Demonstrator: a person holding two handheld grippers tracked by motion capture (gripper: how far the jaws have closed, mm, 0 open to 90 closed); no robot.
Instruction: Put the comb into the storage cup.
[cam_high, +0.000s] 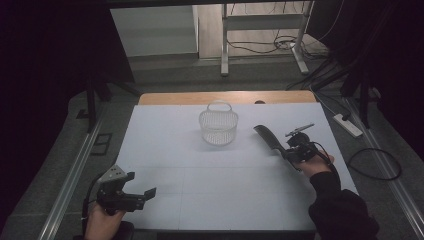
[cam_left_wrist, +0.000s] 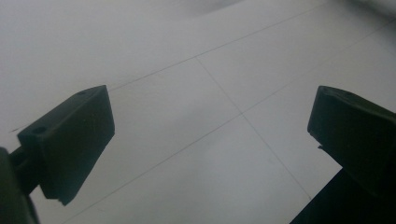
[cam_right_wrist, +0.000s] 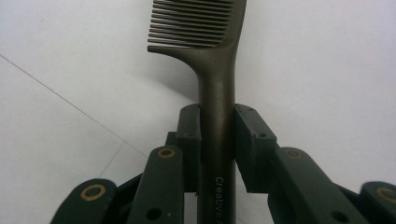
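Down at the near edge, the left gripper (cam_high: 134, 196) is hovering low over the white table (cam_high: 215, 200), jaws spread wide and holding nothing; its own view is showing bare white surface between the two black pads (cam_left_wrist: 70, 140).

Moving out to the right, the right gripper (cam_high: 289, 152) is pinching the dark comb (cam_right_wrist: 215, 60) by its handle, jaws pressed together on either side of the shaft, teeth end pointing away up the table. In the high view the comb (cam_high: 267, 137) is angling toward the middle of the table, held just above the surface as far as I can judge.

Further back, the little wire basket (cam_high: 218, 127) is standing upright near the table's far centre, handle up, close to the comb's tip but apart from it.

It looks like the comb is heading for that basket. To do this well, the person should be lifting the teeth end clear over the rim, keeping the squeeze firm so the handle isn't pivoting, and watching that light basket, since a nudge could tip it.
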